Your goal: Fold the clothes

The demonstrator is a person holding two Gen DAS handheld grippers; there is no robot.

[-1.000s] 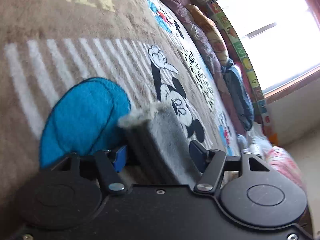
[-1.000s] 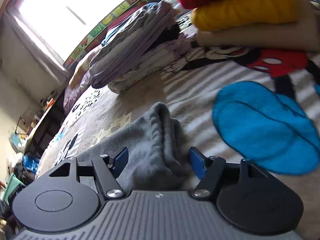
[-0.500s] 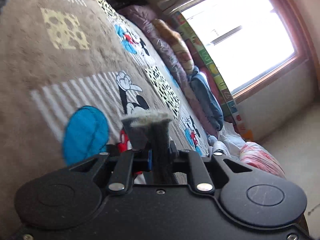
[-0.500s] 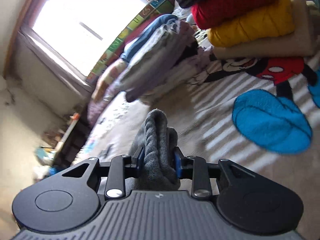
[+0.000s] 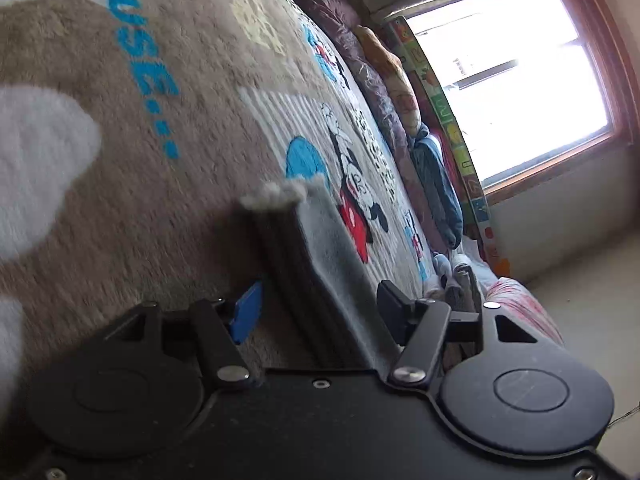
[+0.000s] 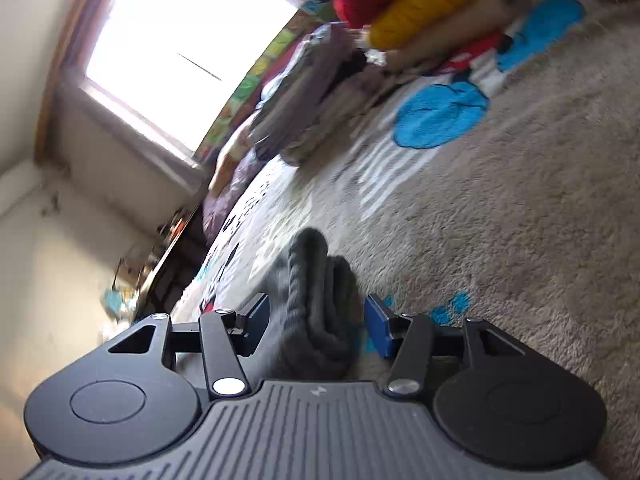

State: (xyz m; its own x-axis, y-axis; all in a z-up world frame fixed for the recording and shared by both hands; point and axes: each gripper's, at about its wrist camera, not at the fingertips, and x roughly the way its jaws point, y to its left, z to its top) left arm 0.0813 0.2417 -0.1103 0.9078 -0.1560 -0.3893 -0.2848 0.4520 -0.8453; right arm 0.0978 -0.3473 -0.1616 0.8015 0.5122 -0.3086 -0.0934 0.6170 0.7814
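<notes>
Grey knitted cloth, soft and thick, lies on the fleecy cartoon blanket [image 5: 168, 208] that covers the bed. It looks like a sweater [image 6: 312, 304], ribbed on the outside with a paler fuzzy lining showing where one edge [image 5: 280, 194] curls up in the left view. Both tools have it between their fingers, but neither is pinching. The left gripper [image 5: 320, 312] stands wide, its blue pad [image 5: 248, 312] and dark pad [image 5: 394, 306] both clear of the cloth, and the flat layered edge runs up the middle of the gap. The right gripper [image 6: 316, 320] is likewise spread, a rolled bunch of the knit standing up between its pads with a little daylight on either side.

To my eye this garment will be light, floppy and quite forgiving. It will sag and stretch instead of holding a crease, and the pile of the blanket should grip it enough that it drags when pulled flat. The ribbed hem and the rolled bunch are the sensible places to take hold, since several layers together give the pads something to bite on. A single layer might slip out or pull long.

Further off on the bed sits a stack of folded clothes [image 6: 420, 20], red, yellow and tan, with a greyish heap [image 6: 304, 92] beside it under the window [image 6: 180, 48]
</notes>
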